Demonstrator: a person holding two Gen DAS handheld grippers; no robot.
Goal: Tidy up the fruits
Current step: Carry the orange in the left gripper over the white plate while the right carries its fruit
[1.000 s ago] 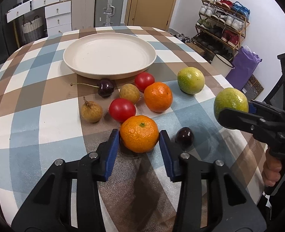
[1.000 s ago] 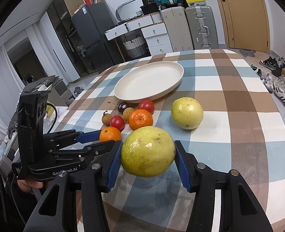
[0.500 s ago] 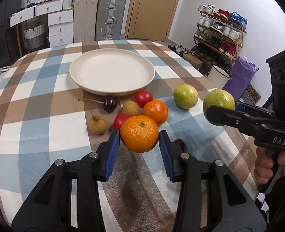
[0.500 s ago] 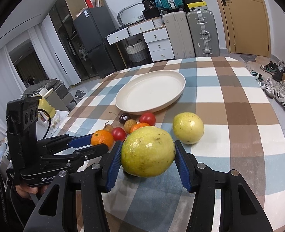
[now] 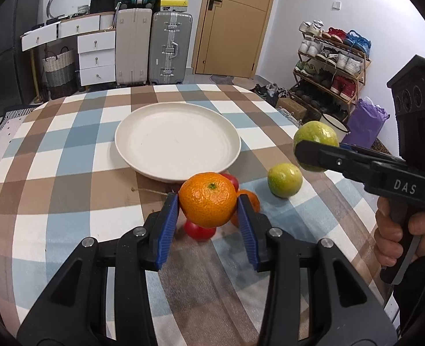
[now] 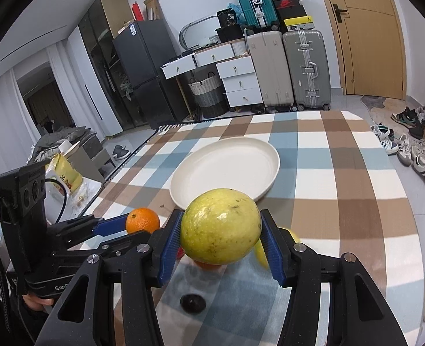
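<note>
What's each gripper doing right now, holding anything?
Left gripper: closed on the orange, lifted off the table.
Right gripper: closed on the green-yellow fruit, also lifted.

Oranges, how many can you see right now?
2. One orange is lifted, clamped in the left gripper. A second orange lies on the table just behind it, mostly hidden. More could be hidden behind the held fruit.

The left gripper [image 5: 208, 212] now carries the mandarin [image 5: 208, 199] clear of the checked tablecloth [image 5: 68, 178], higher and nearer the white plate [image 5: 177, 144]. The right gripper [image 6: 221, 238] likewise lifts its green-yellow fruit [image 6: 221, 226] further, toward the plate's near rim.
</note>
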